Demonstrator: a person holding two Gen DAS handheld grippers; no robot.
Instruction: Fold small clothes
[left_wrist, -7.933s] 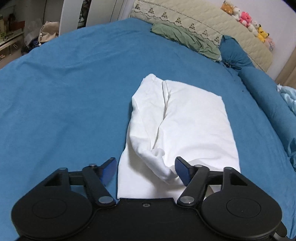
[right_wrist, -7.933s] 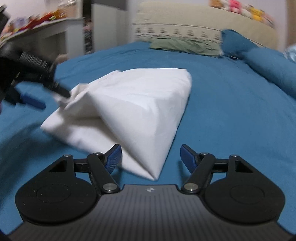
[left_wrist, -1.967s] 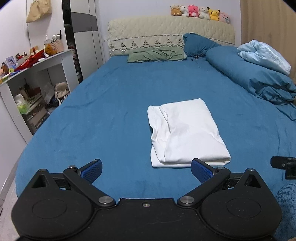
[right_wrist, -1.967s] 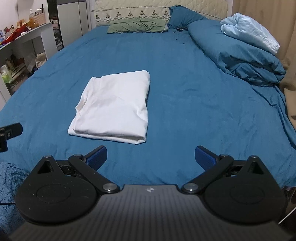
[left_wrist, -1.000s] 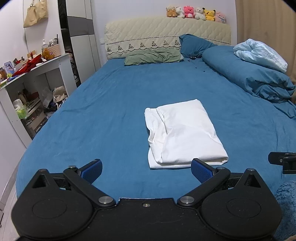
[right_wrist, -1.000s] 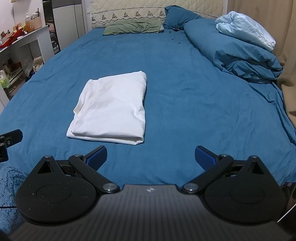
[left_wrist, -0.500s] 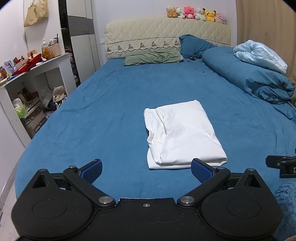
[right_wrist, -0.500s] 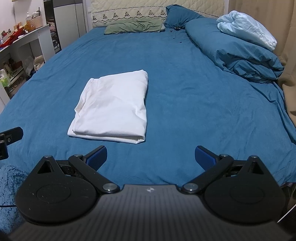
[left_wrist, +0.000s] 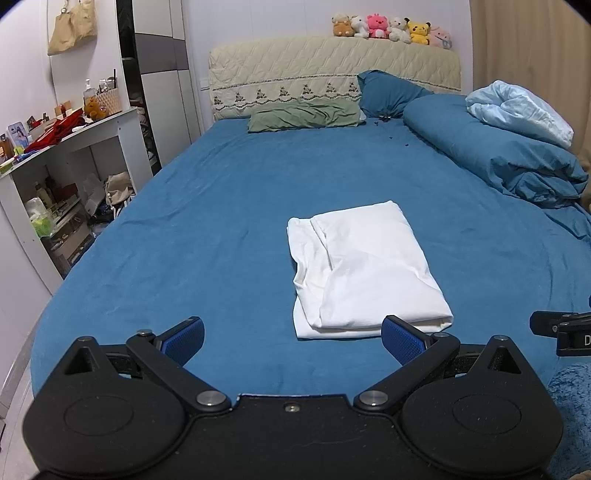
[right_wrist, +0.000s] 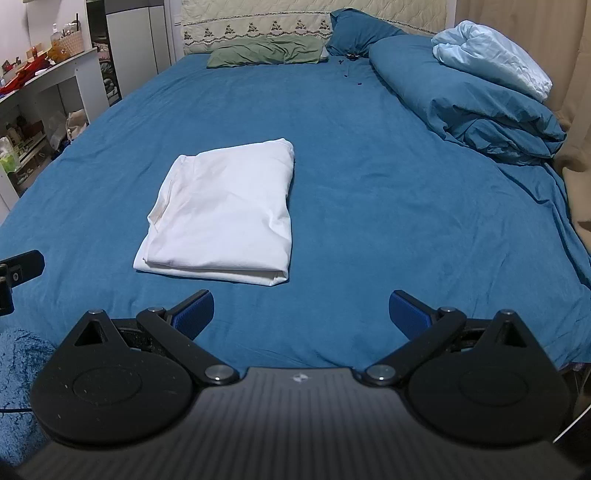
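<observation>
- While both grippers hang back at the foot of the blue bed (left_wrist: 221, 206), the folded white garment (left_wrist: 362, 266) lies flat mid-mattress;
- left gripper (left_wrist: 293, 338) jaws wide, empty;
- right gripper (right_wrist: 301, 308) jaws wide, empty.

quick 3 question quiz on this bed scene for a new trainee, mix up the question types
1. True or false: the left gripper is shut on the white garment.
2. Multiple choice: where does the white garment lie? A) folded flat on the blue bedsheet B) draped over the green pillow C) hanging from the right gripper
3. Fill in the blank: a row of ____ toys sits on top of the headboard.

Key
1. False: both grippers are open and hold nothing.
2. A
3. plush
</observation>
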